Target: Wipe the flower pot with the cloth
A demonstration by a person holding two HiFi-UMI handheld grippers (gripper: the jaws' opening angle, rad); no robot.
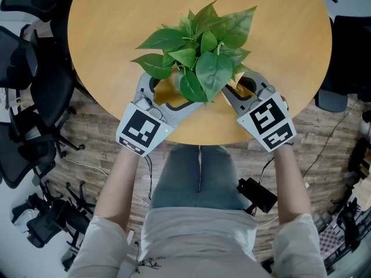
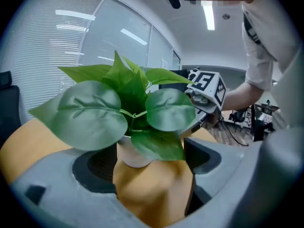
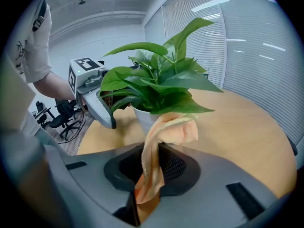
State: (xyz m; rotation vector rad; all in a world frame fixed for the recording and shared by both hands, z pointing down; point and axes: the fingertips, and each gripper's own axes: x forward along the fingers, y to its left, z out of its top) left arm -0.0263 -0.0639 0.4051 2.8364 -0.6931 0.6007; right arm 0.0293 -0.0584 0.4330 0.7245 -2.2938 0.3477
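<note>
Overhanging the flower pot (image 3: 142,116), leaves (image 1: 200,57) crowd the cloth (image 3: 166,129) pinched by right gripper (image 1: 239,88).

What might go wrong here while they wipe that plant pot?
The pot looks small under a wide plant; tugging the cloth pinched in the right tool might tip it. It stands near the table edge and may slide off. Leaves overhang the left tool and could tear.

The flower pot (image 3: 145,117) stands on the table (image 1: 116,28) near its front edge, between the left gripper (image 1: 168,92) and the right gripper (image 1: 242,88). The cloth (image 3: 154,146) reaches from their jaws to the pot.
</note>
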